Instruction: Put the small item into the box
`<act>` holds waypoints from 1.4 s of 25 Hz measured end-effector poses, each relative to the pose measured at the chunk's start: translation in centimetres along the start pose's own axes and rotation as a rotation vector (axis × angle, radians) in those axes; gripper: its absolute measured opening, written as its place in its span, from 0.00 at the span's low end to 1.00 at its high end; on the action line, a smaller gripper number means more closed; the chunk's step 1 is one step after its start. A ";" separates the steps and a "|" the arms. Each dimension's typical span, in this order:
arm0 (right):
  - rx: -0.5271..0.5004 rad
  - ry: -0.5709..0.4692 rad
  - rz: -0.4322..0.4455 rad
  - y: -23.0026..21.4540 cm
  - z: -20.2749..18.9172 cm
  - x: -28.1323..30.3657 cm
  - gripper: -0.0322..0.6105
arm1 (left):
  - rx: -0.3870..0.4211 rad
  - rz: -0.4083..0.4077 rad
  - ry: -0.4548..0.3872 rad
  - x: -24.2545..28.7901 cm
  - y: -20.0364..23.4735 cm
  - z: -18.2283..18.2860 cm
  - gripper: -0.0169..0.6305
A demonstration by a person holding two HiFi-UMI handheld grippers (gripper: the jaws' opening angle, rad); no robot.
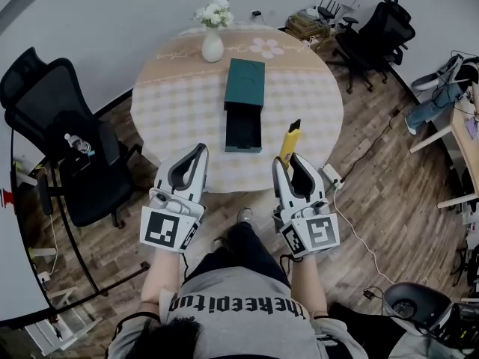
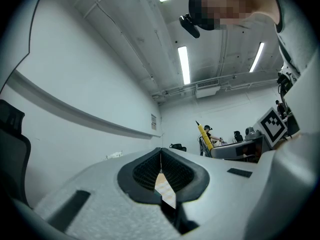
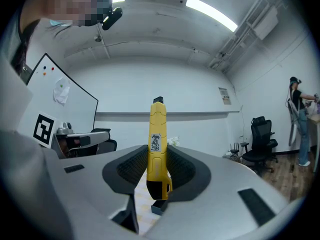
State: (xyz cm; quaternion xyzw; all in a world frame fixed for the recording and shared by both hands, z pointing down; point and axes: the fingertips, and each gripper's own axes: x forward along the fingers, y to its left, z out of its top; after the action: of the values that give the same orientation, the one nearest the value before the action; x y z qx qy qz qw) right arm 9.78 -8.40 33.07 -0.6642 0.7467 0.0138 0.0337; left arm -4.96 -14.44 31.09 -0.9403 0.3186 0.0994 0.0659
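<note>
A dark green box (image 1: 245, 105) lies on the round table (image 1: 179, 103), its drawer pulled out toward me. My right gripper (image 1: 287, 160) is shut on a yellow utility knife (image 1: 290, 142), which stands upright between the jaws near the table's front edge; it shows clearly in the right gripper view as the yellow utility knife (image 3: 157, 145). My left gripper (image 1: 200, 152) is shut with nothing in it, held level beside the right one, in front of the table. In the left gripper view my left gripper (image 2: 161, 151) shows its pads touching.
A white vase of flowers (image 1: 212, 30) stands at the table's far side. A black office chair (image 1: 71, 152) is to the left, another black chair (image 1: 378, 32) at the back right. A cable (image 1: 359, 234) runs over the wooden floor on the right.
</note>
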 end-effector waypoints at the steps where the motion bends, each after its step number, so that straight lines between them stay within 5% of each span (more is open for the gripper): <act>1: 0.000 0.001 0.001 -0.2 0.0 0.3 0.24 | 0.001 0.001 0.001 0.4 0.1 -0.1 0.05; 21: 0.012 0.033 0.072 -5.7 -1.1 9.0 0.24 | 0.001 0.084 0.016 7.7 4.2 -2.3 0.05; 35: 0.037 0.134 0.193 -6.8 -4.9 16.1 0.24 | -0.005 0.215 0.059 9.8 8.0 -4.7 0.05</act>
State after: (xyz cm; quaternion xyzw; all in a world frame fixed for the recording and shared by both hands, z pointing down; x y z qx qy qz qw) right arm 14.50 -25.47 37.06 -0.5881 0.8077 -0.0413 -0.0057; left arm -1.60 -27.38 32.92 -0.9033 0.4194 0.0792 0.0429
